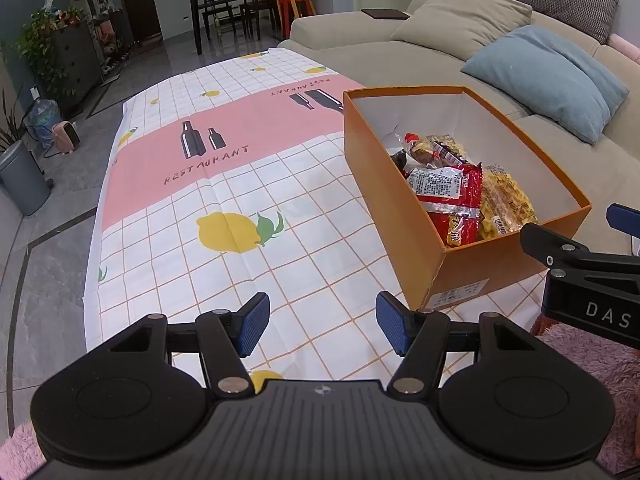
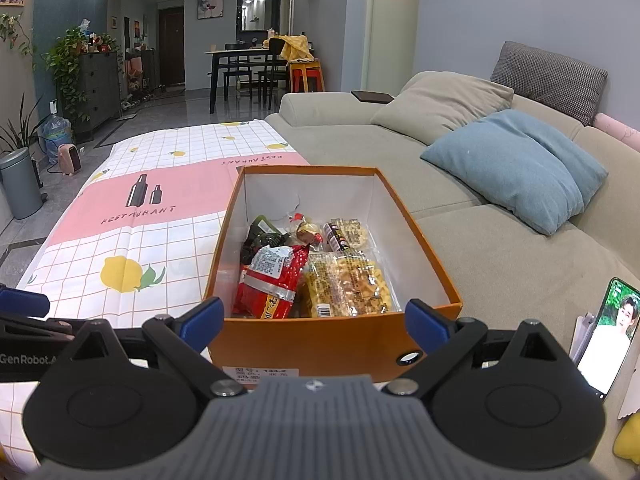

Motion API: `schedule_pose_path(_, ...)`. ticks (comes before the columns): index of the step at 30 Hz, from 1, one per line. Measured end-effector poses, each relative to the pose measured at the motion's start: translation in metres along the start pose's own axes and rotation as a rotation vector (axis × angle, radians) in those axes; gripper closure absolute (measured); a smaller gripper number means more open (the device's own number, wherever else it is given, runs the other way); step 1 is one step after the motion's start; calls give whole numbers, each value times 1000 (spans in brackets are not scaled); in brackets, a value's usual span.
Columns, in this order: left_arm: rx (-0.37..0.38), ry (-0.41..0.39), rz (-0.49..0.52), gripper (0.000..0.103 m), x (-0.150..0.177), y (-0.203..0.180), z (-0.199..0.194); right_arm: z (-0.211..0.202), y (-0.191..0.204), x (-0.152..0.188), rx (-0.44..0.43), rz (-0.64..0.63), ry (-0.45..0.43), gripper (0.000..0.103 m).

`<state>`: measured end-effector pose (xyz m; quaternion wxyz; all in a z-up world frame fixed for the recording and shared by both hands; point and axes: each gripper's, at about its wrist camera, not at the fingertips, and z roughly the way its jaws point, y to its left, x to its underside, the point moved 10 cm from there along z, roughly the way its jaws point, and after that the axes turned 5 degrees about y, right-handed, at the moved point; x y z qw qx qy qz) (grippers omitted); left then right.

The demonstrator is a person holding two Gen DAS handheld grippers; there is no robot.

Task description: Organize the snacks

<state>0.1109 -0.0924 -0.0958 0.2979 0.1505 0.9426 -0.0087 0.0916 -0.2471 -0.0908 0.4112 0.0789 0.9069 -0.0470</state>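
Note:
An orange cardboard box (image 1: pixel 404 216) (image 2: pixel 320 340) stands on the right side of the tablecloth. Inside lie several snack packets: a red bag (image 1: pixel 456 204) (image 2: pixel 270 280), a yellow crisp packet (image 1: pixel 506 204) (image 2: pixel 348 284), and darker packets (image 2: pixel 262 236) behind them. My left gripper (image 1: pixel 322 326) hovers open over the cloth, left of the box's near corner, holding nothing. My right gripper (image 2: pixel 314 320) is open, its fingers straddling the box's near wall without touching a snack. In the left wrist view the right gripper (image 1: pixel 580 256) reaches in at the right edge.
The lemon-and-bottle patterned tablecloth (image 1: pixel 224 184) (image 2: pixel 132 224) stretches away to the left. A beige sofa (image 2: pixel 460 216) with a blue cushion (image 2: pixel 520 168) runs along the right. A lit phone (image 2: pixel 608 340) leans at the right. A pink fluffy rug (image 1: pixel 592 360) lies near the table.

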Motion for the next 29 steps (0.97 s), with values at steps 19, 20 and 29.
schedule_pose_path(19, 12, -2, 9, 30, 1, -3, -3, 0, 1, 0, -1, -5, -1, 8)
schedule_pose_path(20, 12, -1, 8, 30, 1, -3, -3, 0, 1, 0, -2, -7, -1, 8)
schedule_pose_path(29, -2, -7, 6, 30, 0, 1, -3, 1, 0, 1, -7, -26, 2, 8)
